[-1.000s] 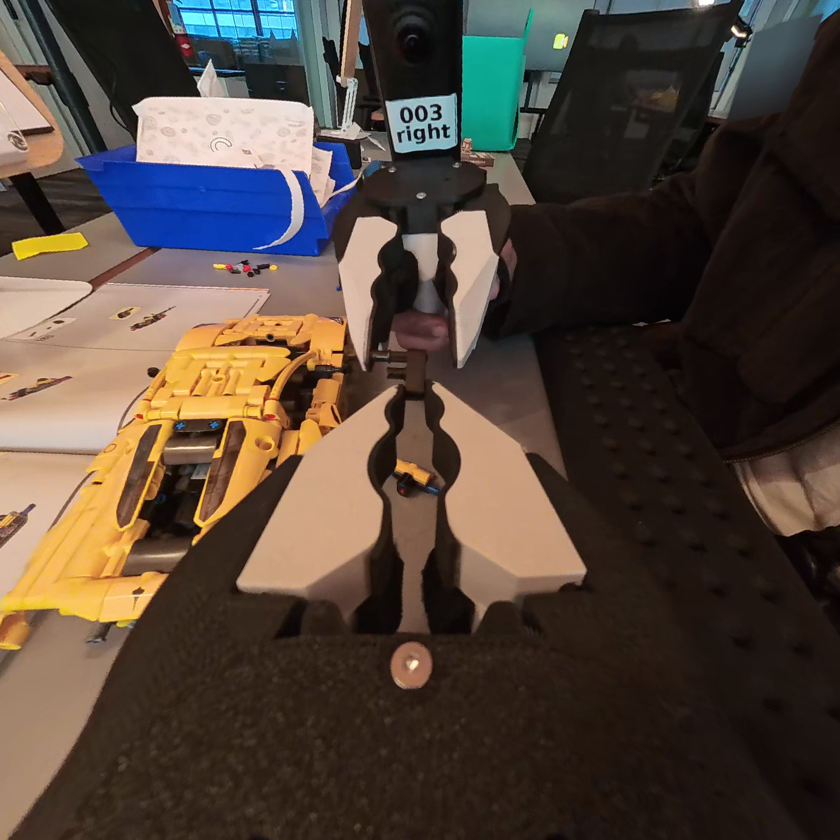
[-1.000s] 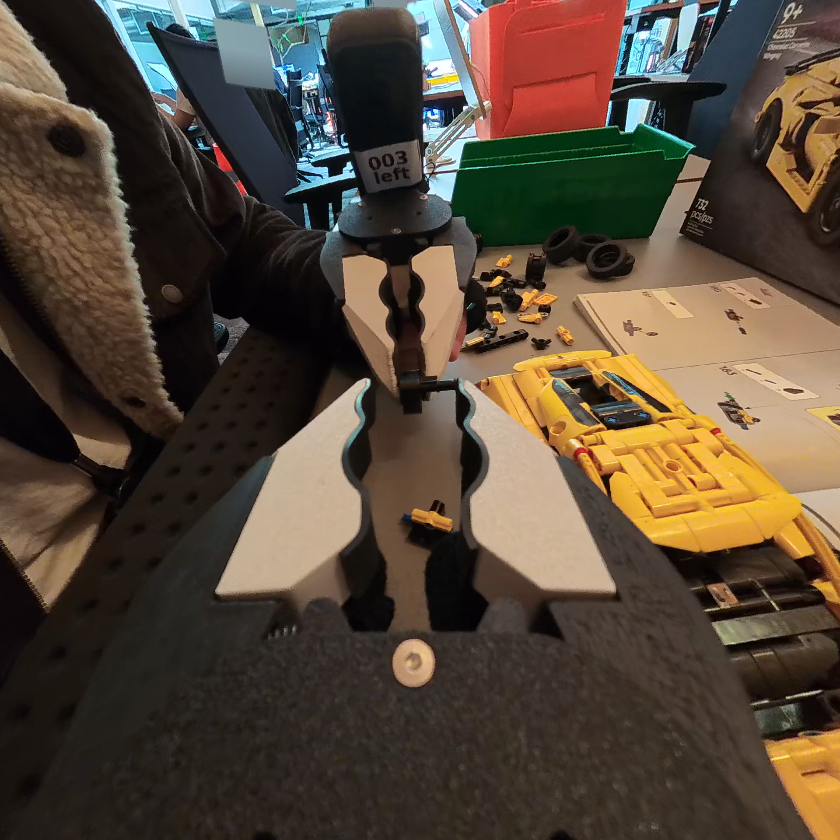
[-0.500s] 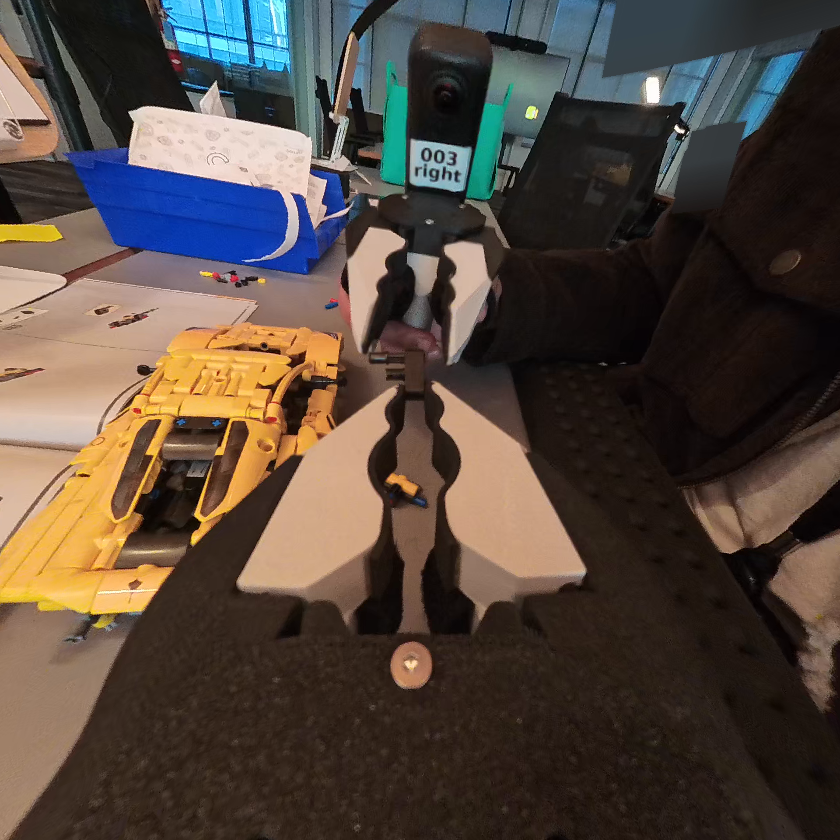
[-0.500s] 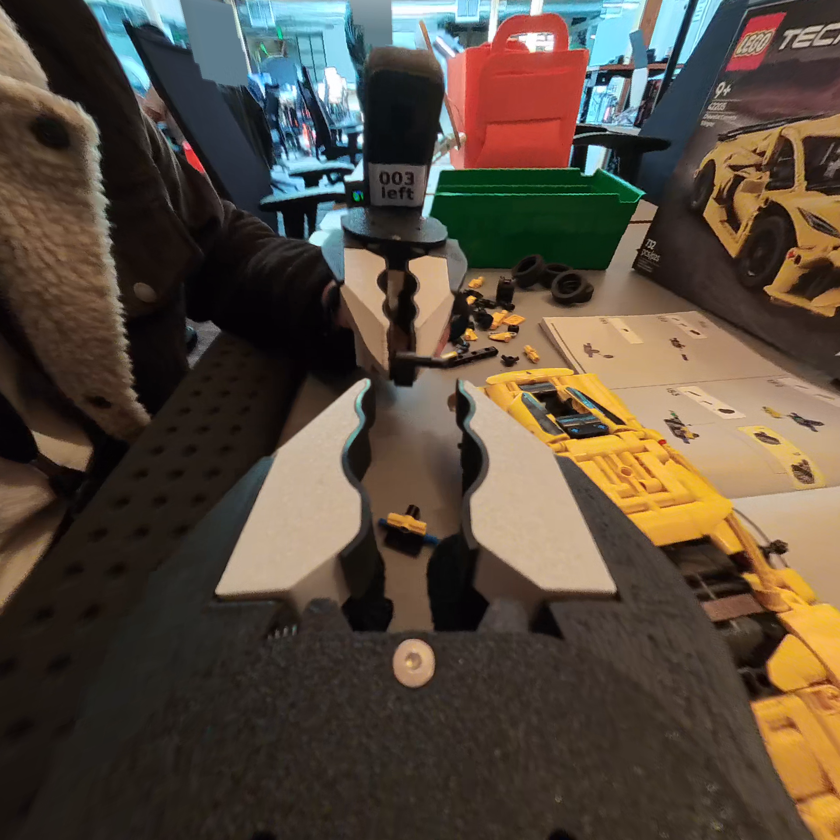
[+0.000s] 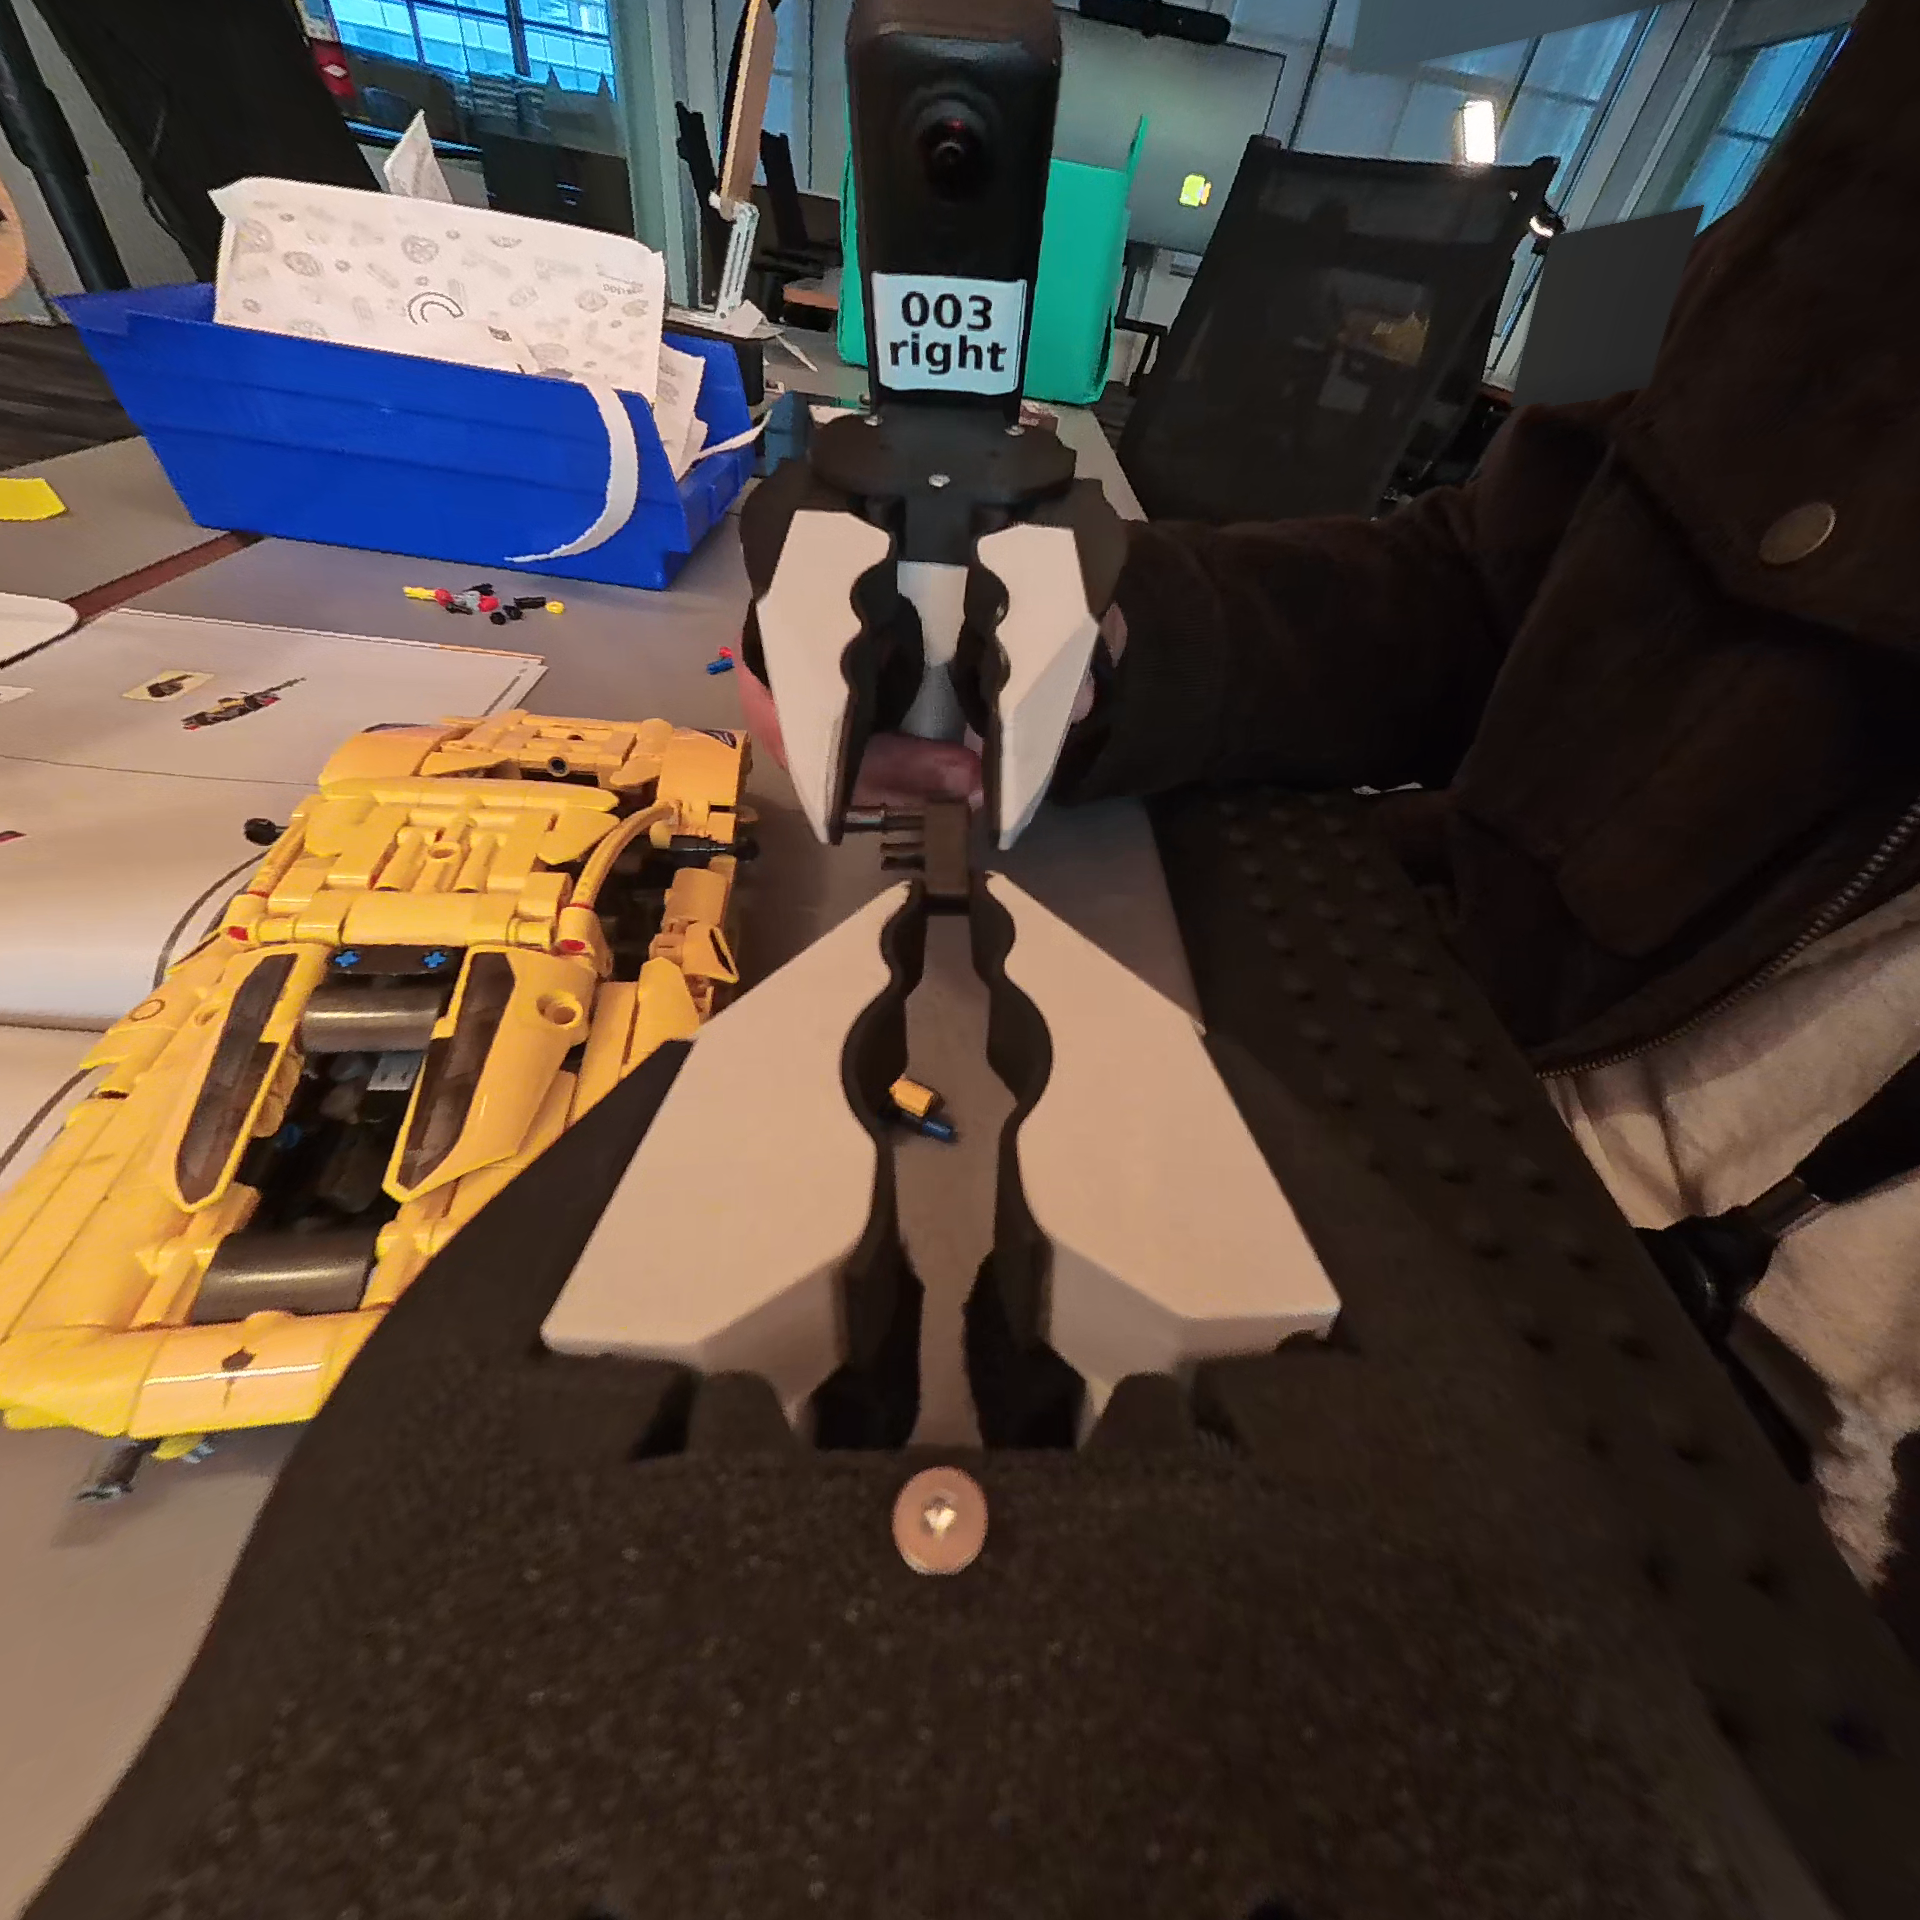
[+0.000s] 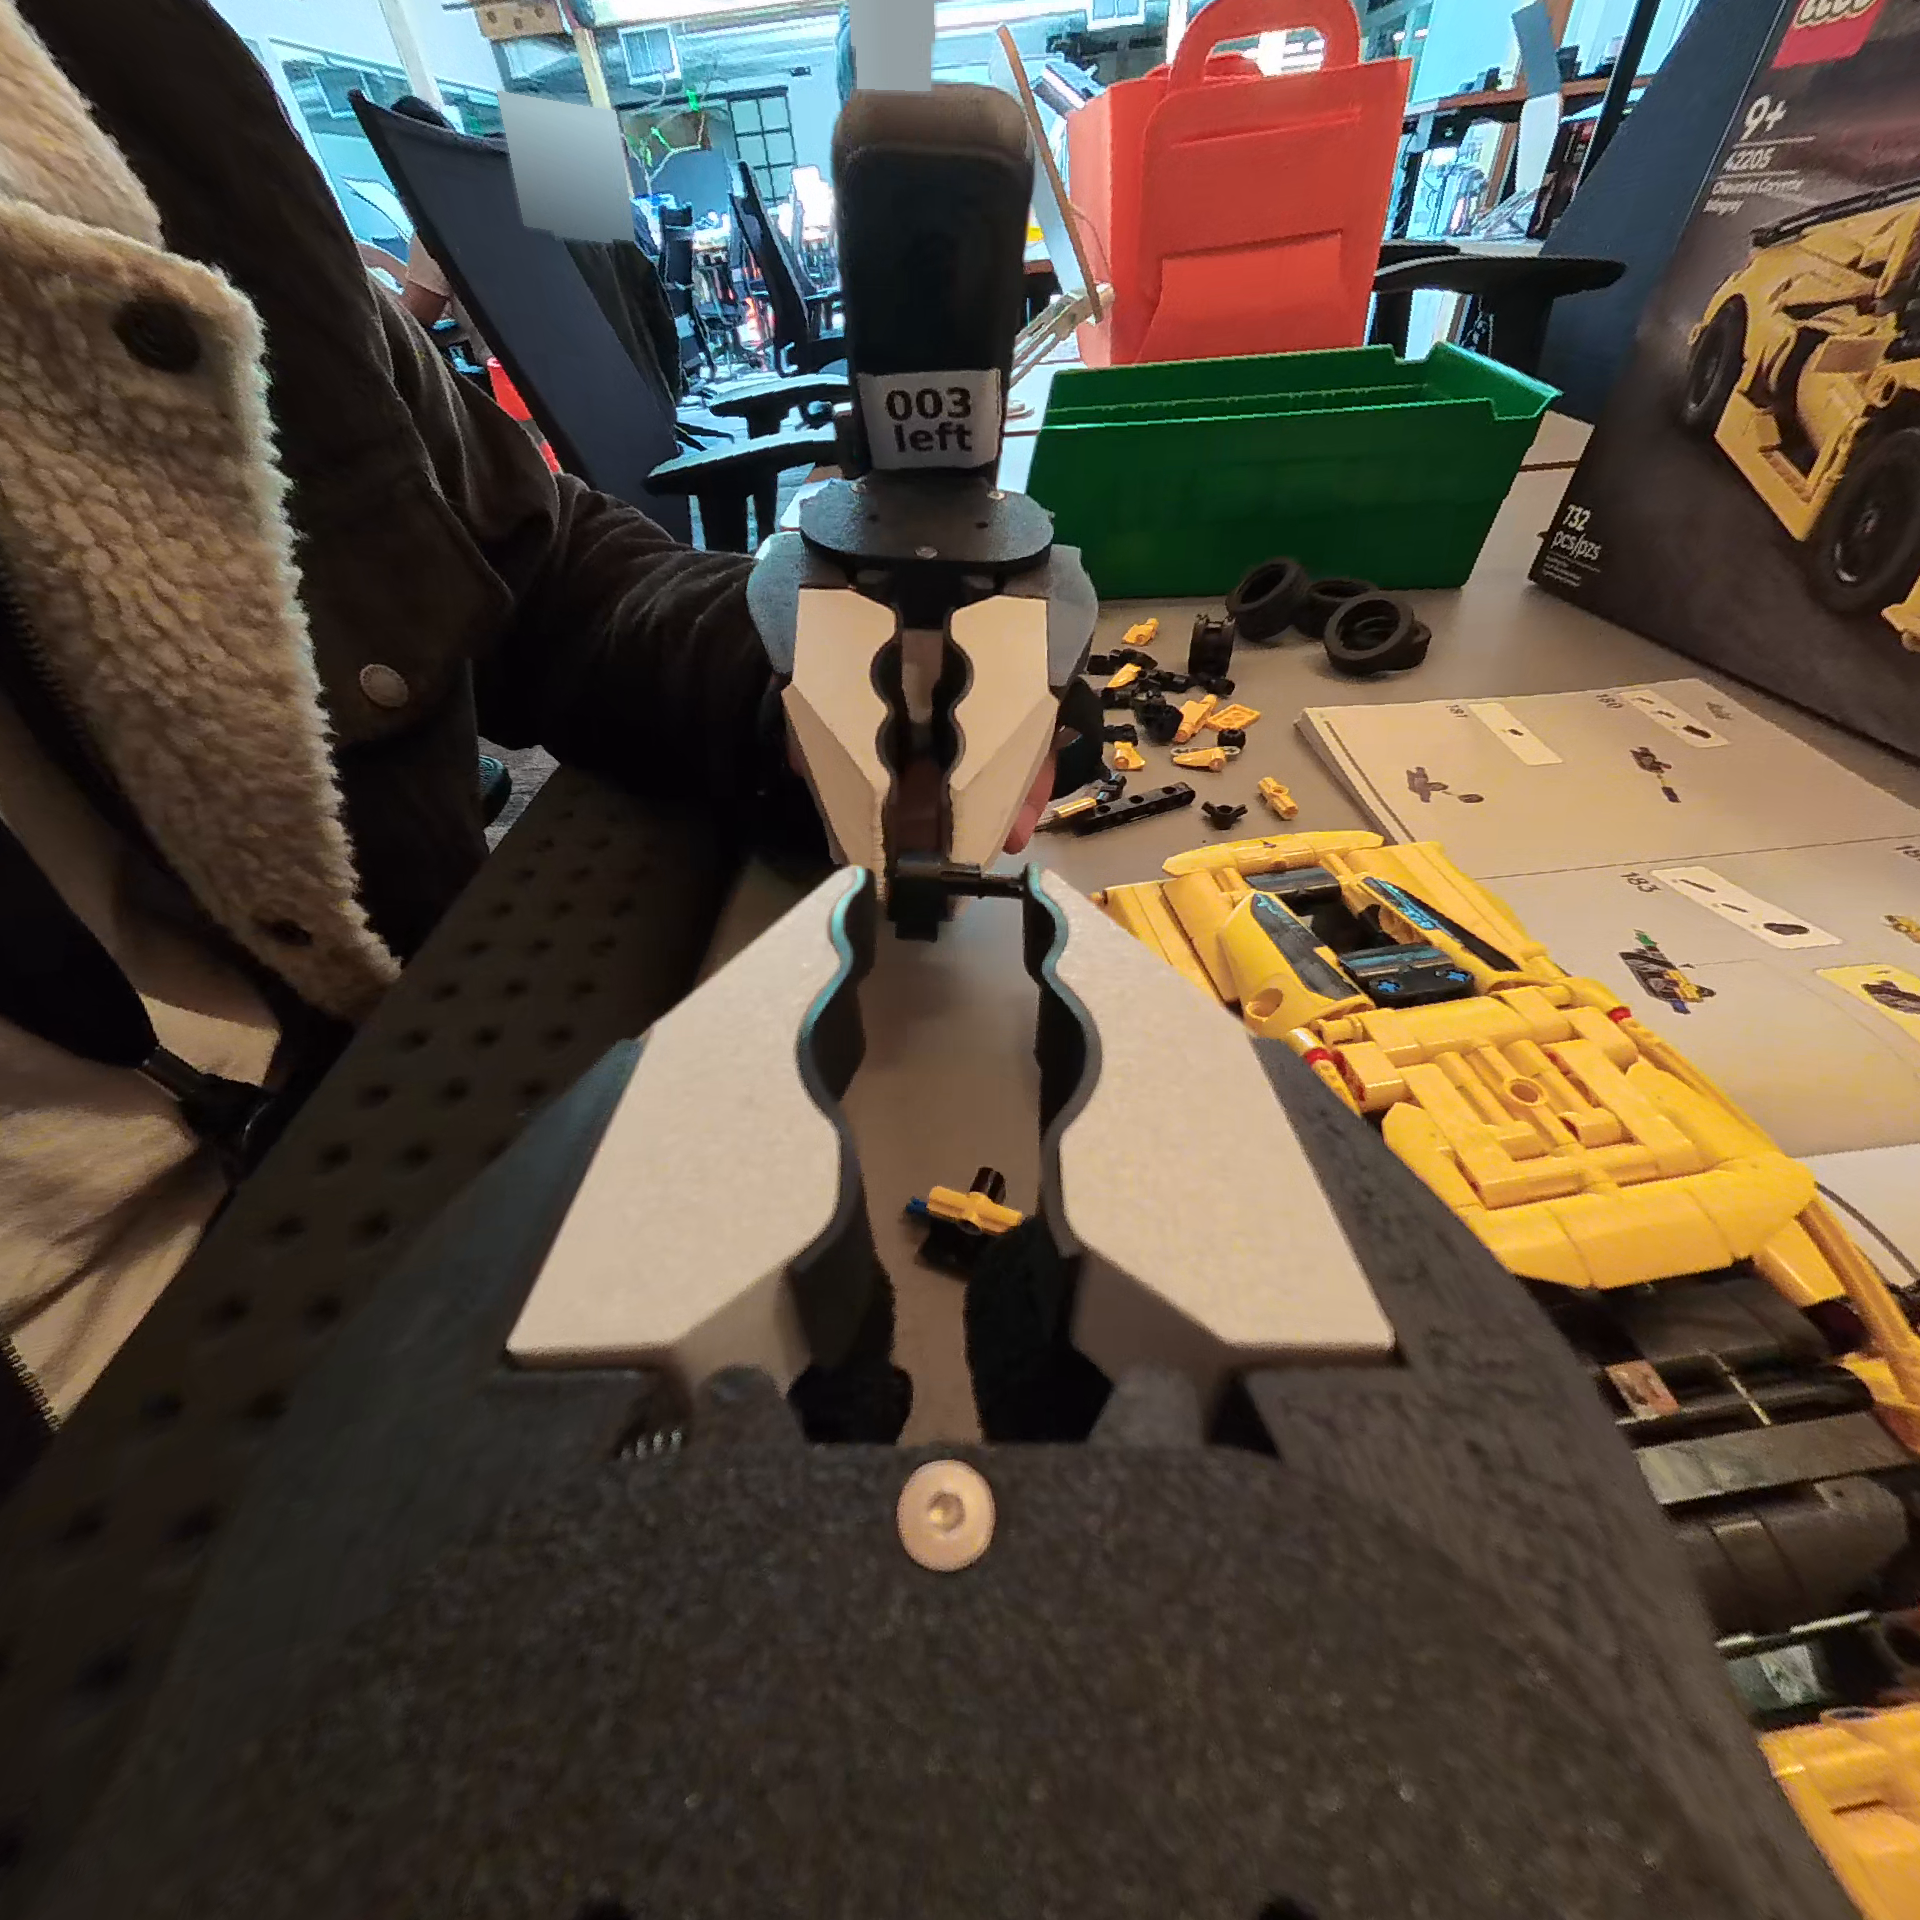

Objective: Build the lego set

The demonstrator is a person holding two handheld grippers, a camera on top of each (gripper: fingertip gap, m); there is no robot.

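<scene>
My left gripper [image 5: 943, 896] is shut on a small black Lego piece [image 5: 948, 854] and holds it above the table; it also shows in the right wrist view [image 6: 920, 847]. A black pin [image 6: 982, 885] sticks sideways out of that piece. My right gripper [image 6: 945, 891] faces the left one, its jaws partly open on either side of the piece and pin, with one fingertip [image 6: 1039, 896] touching the pin's end. A small yellow part with a blue pin [image 6: 961, 1210] lies on the table below. The yellow Lego car [image 5: 416, 987] lies beside the grippers.
A blue bin with paper [image 5: 416, 468] stands at the back. A green bin [image 6: 1278, 478], black tyres [image 6: 1351, 623], loose small parts [image 6: 1174, 717], an open instruction booklet [image 6: 1610, 769] and the set's box [image 6: 1766, 416] lie around the car. A person's dark sleeves are close by. Only a small space, under 4 cm, lies between the two pairs of fingers.
My right gripper's jaws have narrowed around the black piece and pin. Both grippers shifted slightly, still tip to tip.
</scene>
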